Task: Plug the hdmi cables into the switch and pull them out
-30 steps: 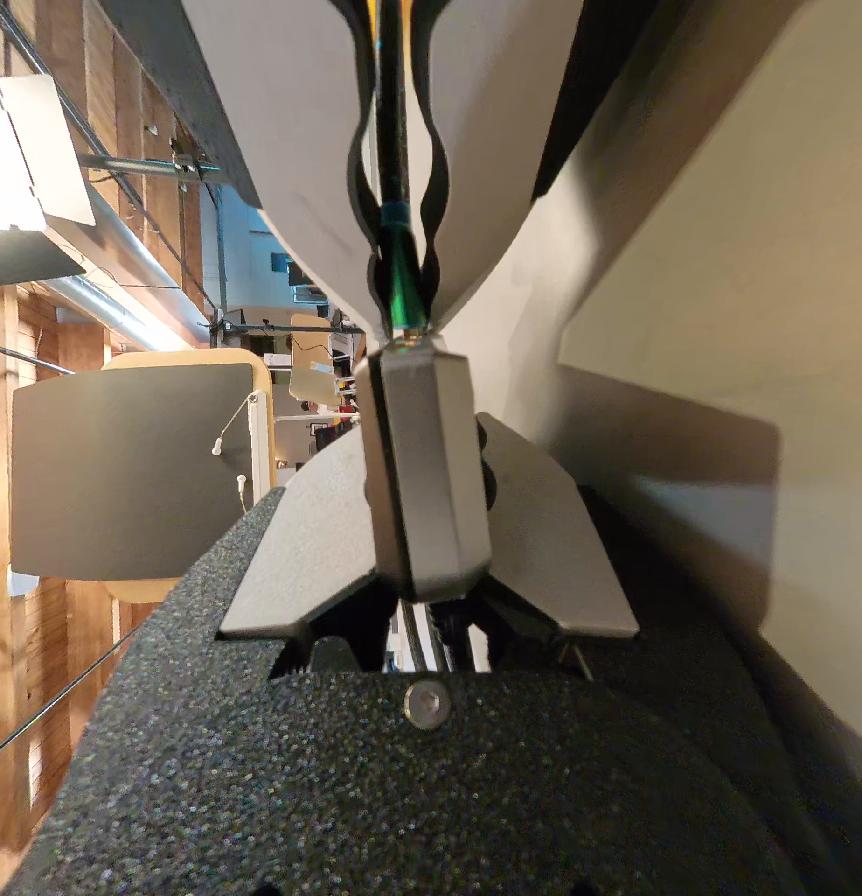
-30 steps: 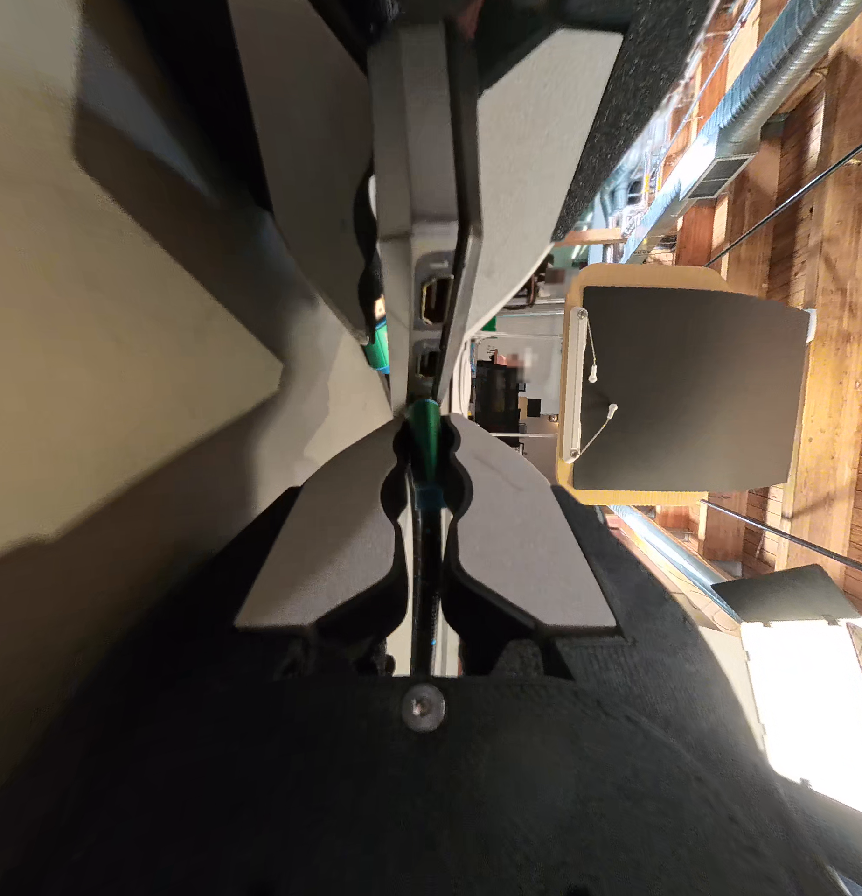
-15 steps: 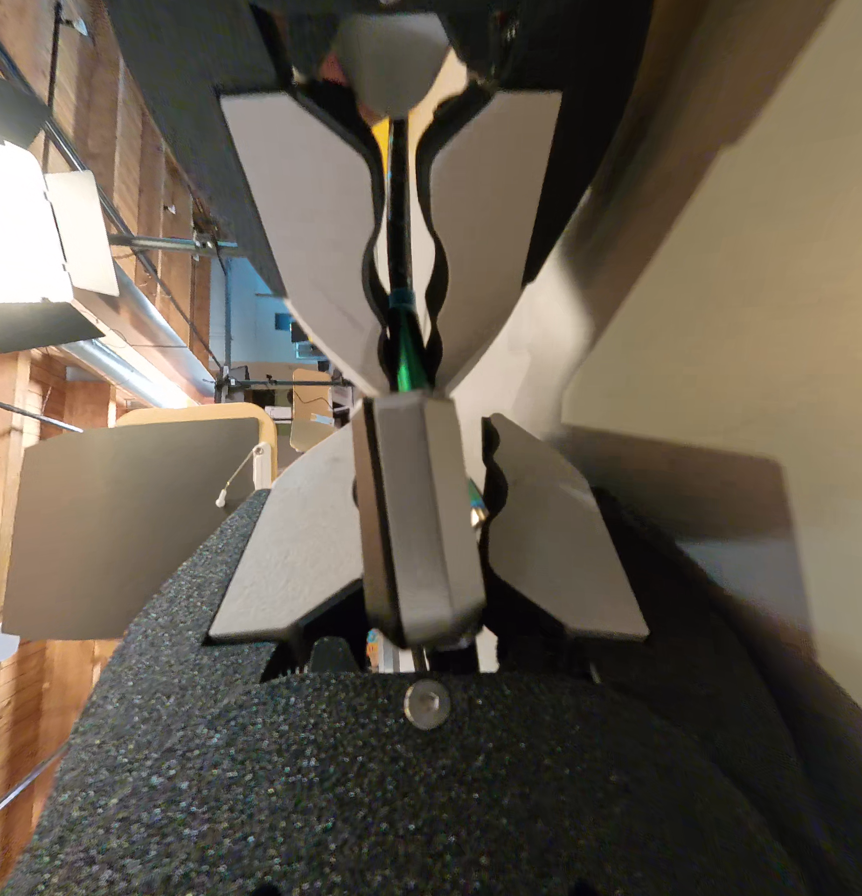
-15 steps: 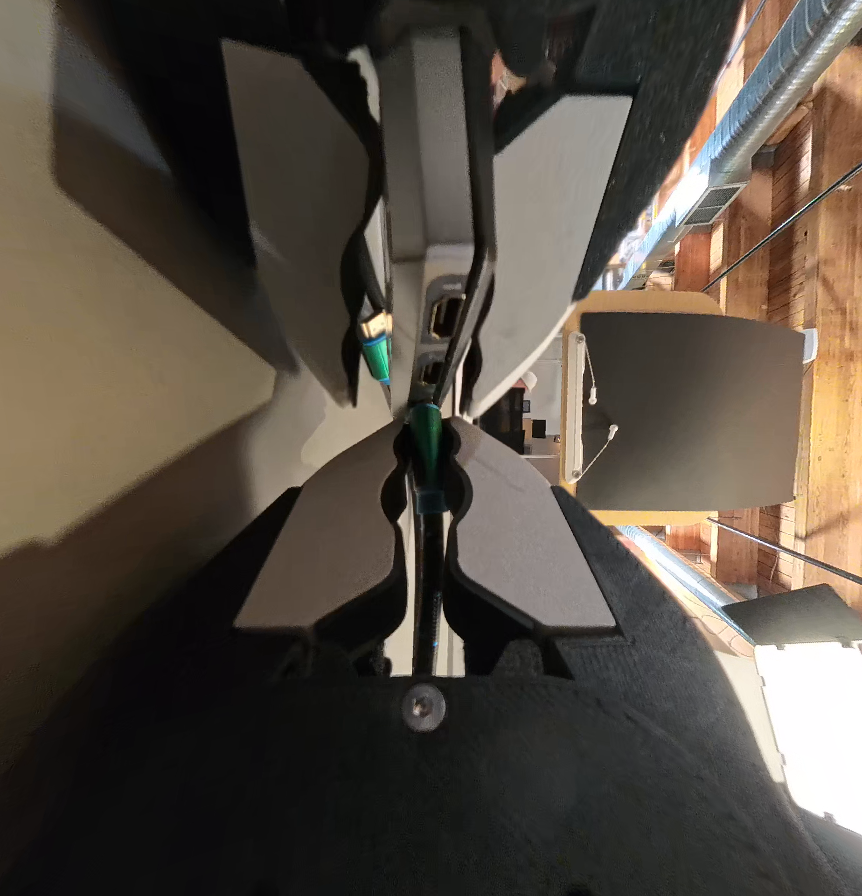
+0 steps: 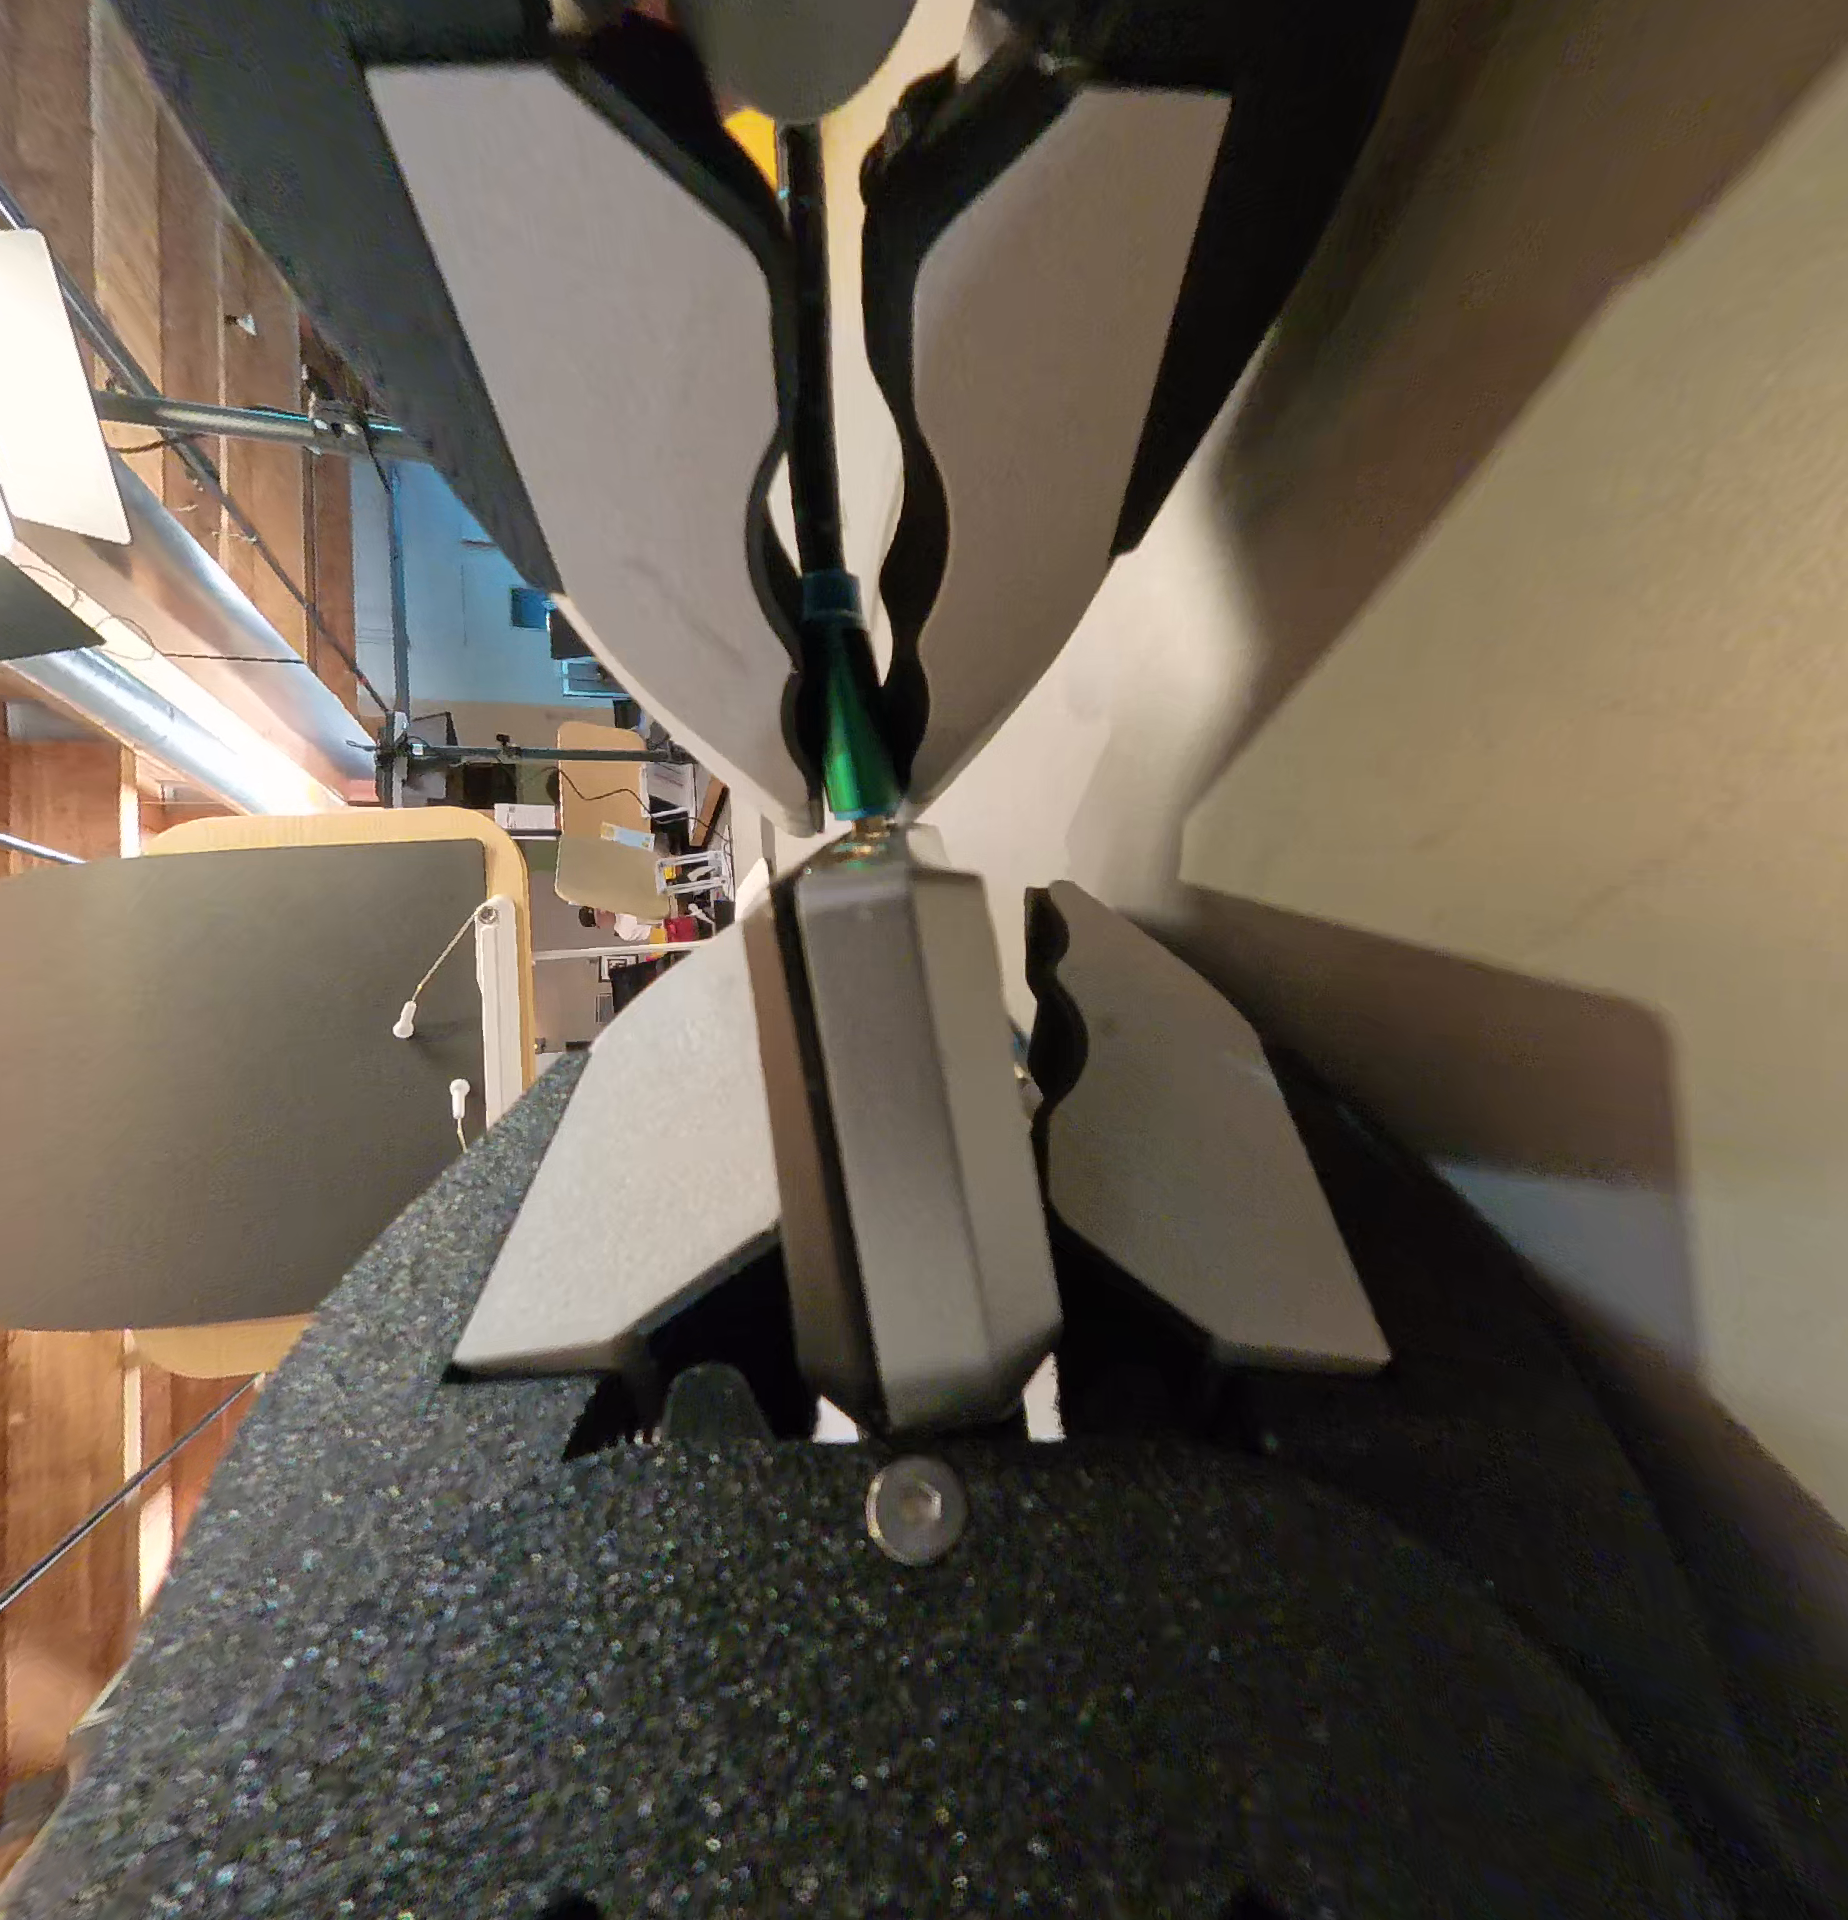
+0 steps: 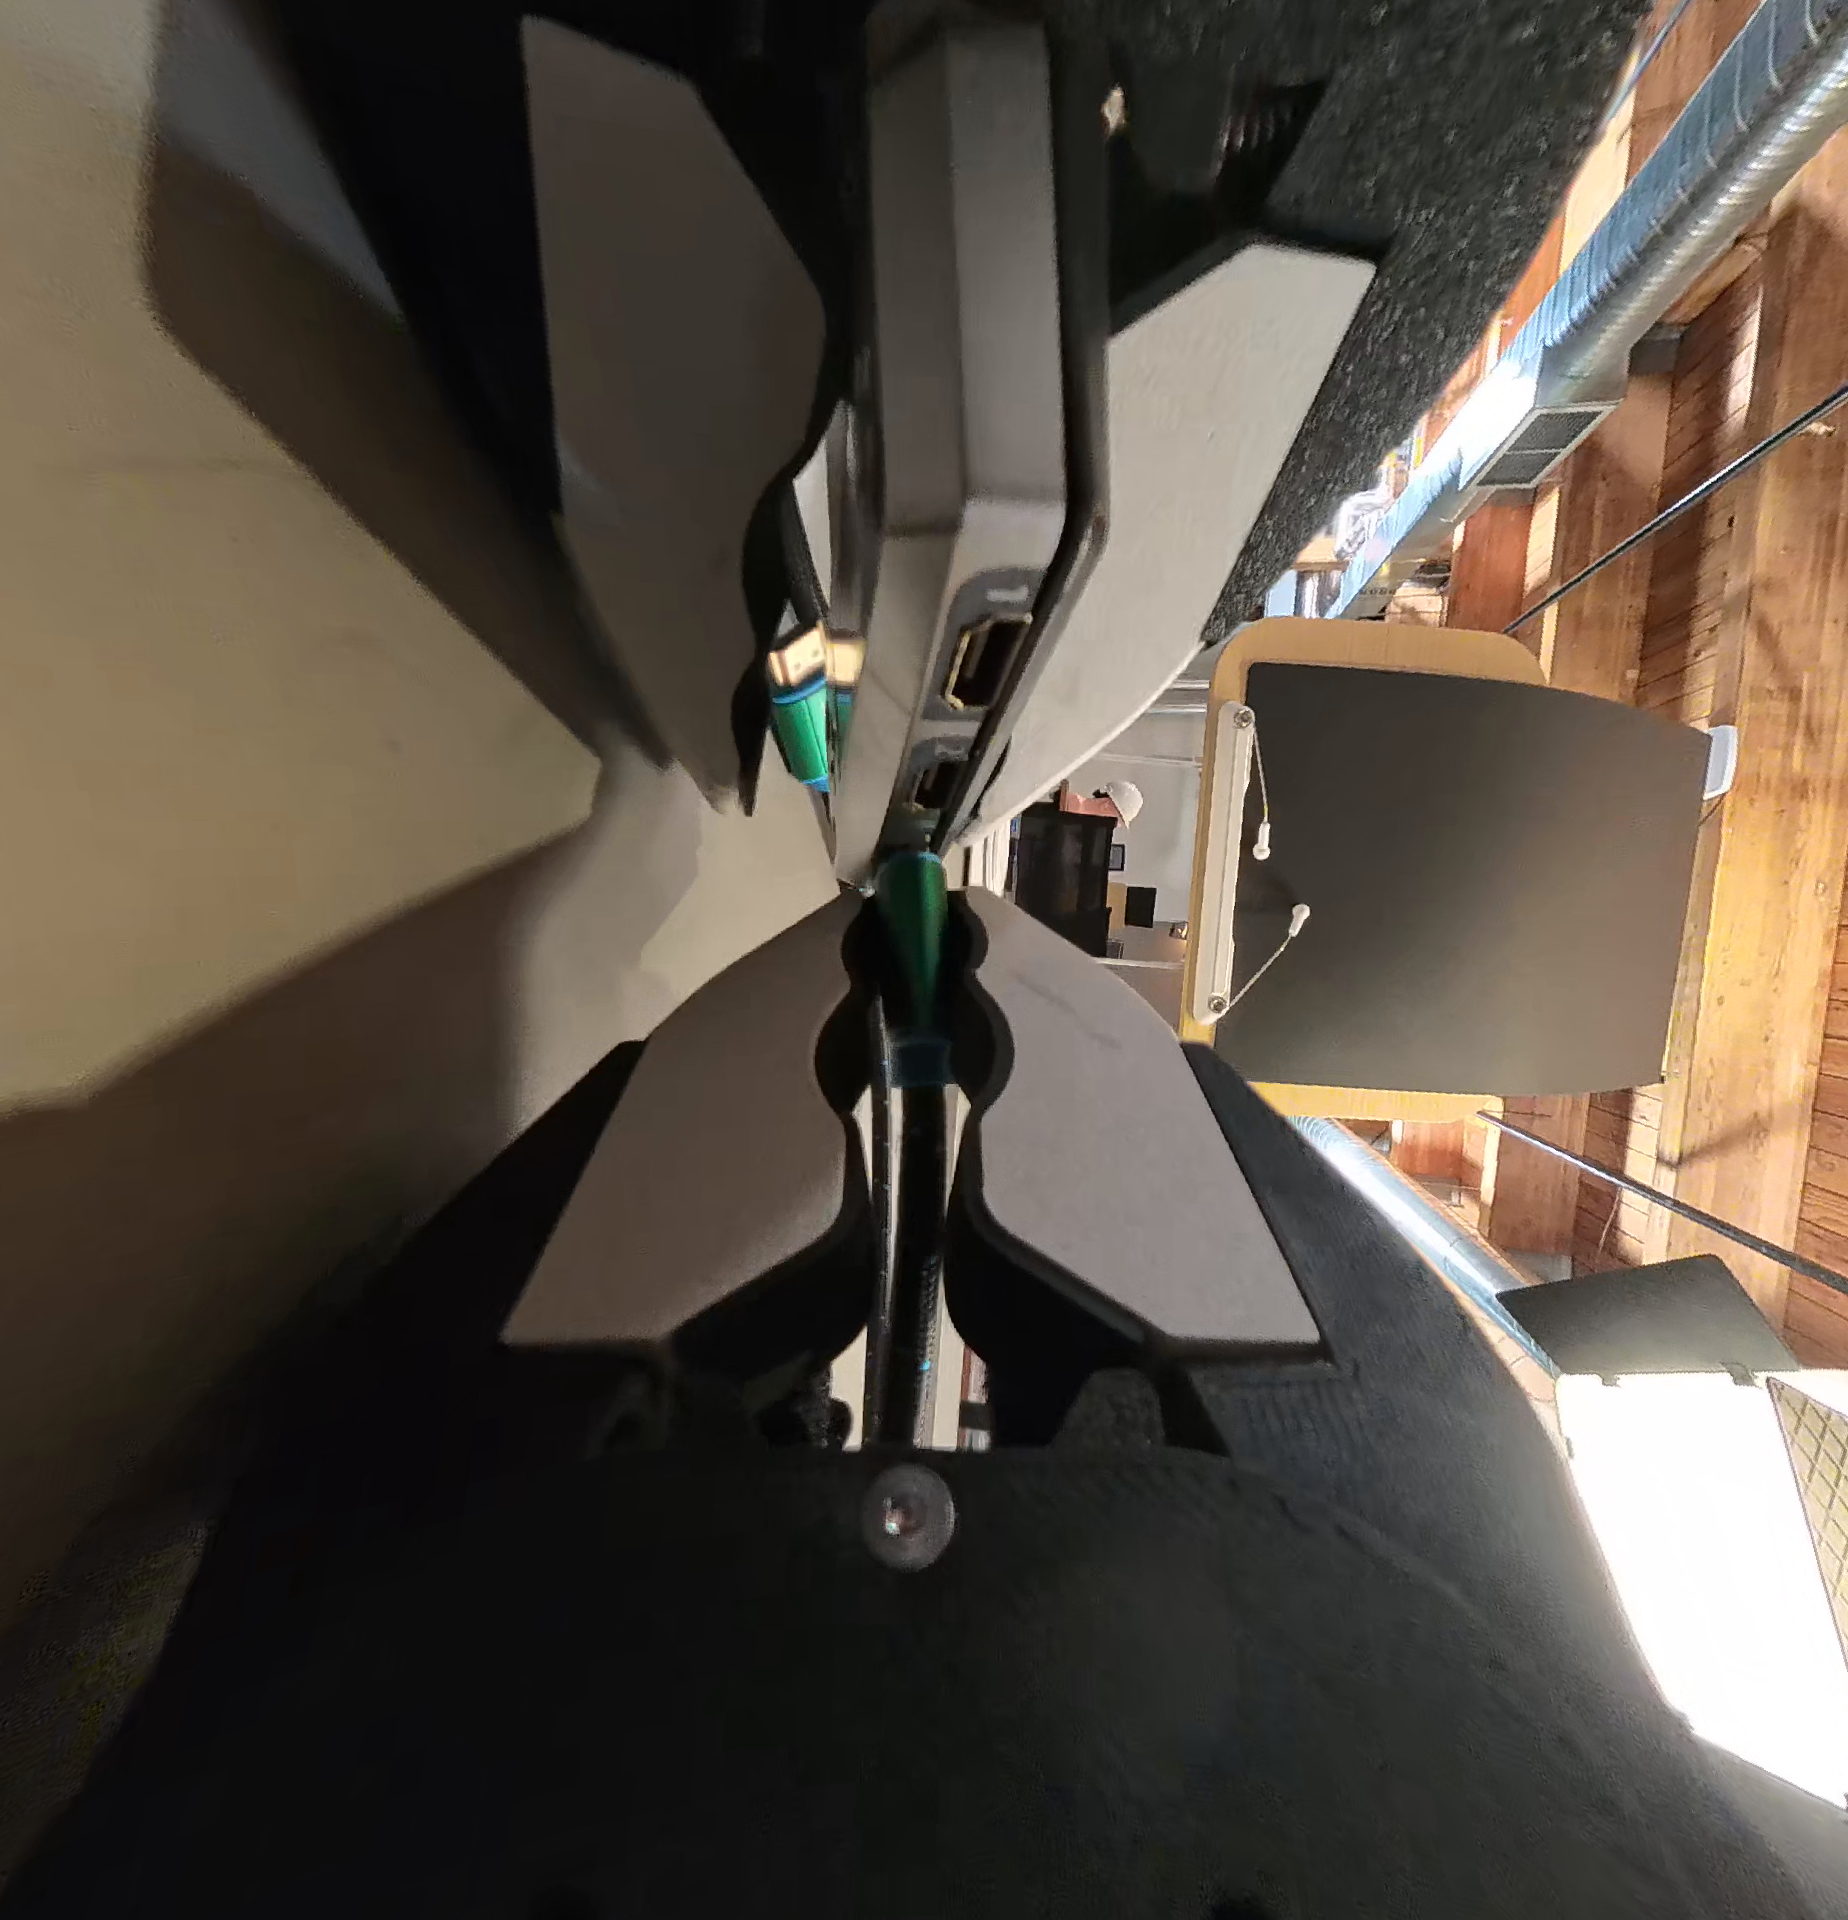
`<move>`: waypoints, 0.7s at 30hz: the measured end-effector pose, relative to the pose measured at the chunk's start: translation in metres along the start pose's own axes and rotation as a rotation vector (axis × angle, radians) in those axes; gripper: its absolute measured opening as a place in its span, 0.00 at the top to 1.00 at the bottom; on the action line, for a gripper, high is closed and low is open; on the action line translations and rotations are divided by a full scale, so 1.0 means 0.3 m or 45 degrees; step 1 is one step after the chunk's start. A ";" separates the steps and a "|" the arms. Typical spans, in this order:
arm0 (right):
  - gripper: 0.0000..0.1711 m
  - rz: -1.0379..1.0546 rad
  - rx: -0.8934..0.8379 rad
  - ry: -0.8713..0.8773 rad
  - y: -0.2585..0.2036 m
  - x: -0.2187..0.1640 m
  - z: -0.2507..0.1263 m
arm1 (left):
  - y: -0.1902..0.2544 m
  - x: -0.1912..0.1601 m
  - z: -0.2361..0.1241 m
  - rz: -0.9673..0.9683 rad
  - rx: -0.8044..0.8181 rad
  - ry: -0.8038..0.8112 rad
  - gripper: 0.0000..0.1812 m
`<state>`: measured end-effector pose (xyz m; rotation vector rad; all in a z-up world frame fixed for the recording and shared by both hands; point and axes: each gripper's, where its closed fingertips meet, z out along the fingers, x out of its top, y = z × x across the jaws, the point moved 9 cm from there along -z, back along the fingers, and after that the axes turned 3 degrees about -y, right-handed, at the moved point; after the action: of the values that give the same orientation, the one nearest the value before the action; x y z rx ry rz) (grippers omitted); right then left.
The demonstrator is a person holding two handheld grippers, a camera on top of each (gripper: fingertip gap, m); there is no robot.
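Since the small grey metal switch box (image 5: 899, 1143) is rigid, light and smooth-sided, it will probably twist or slide under an off-axis push, so it is best held across its broad flat faces. That is where the left hand-held gripper (image 5: 899, 914) brackets it, clear of the beige table (image 5: 1522, 623) to one side. One finger lies flat against the box, while a sliver of gap shows beside the other, so I cannot tell whether the box is truly pinched. The right hand-held gripper (image 6: 912, 920) is clamped on the green tapered plug (image 6: 915, 945) of a black braided cable (image 6: 904, 1247). This stiff shell is the proper place to hold it, as the cable behind would likely flex and give no aim. The plug's gold tip meets the port end of the box. How deep it sits is hidden in both views: the wrist camera looks almost along the plug, and the fingertips crowd the joint. Two further ports (image 6: 987, 665) on the same end stand empty. A second green plug with a gold connector (image 6: 800, 686) hangs loose between the box and the left finger, its cable lost in shadow. The thin gold connector looks like the fragile part, so any push or pull should run straight along the port.
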<state>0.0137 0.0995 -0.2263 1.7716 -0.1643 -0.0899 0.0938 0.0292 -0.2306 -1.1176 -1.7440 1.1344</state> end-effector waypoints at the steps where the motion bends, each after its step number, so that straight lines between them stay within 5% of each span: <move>1: 0.94 0.001 -0.006 -0.008 0.001 0.001 -0.002 | -0.001 0.000 0.000 -0.005 0.007 0.004 0.78; 11: 0.94 -0.013 0.004 0.011 0.015 -0.024 -0.022 | -0.003 0.000 -0.004 -0.046 -0.020 -0.001 0.78; 16: 0.94 0.141 -0.135 -0.227 0.107 -0.257 -0.061 | -0.046 -0.193 -0.024 -0.159 0.048 -0.222 0.78; 21: 0.94 0.149 -0.129 -0.168 0.105 -0.230 -0.065 | -0.062 -0.166 0.012 -0.218 0.035 -0.172 0.78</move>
<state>-0.0535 0.1233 -0.1934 1.6519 -0.3531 -0.1286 0.1020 -0.0226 -0.2208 -0.8740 -1.8828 1.1460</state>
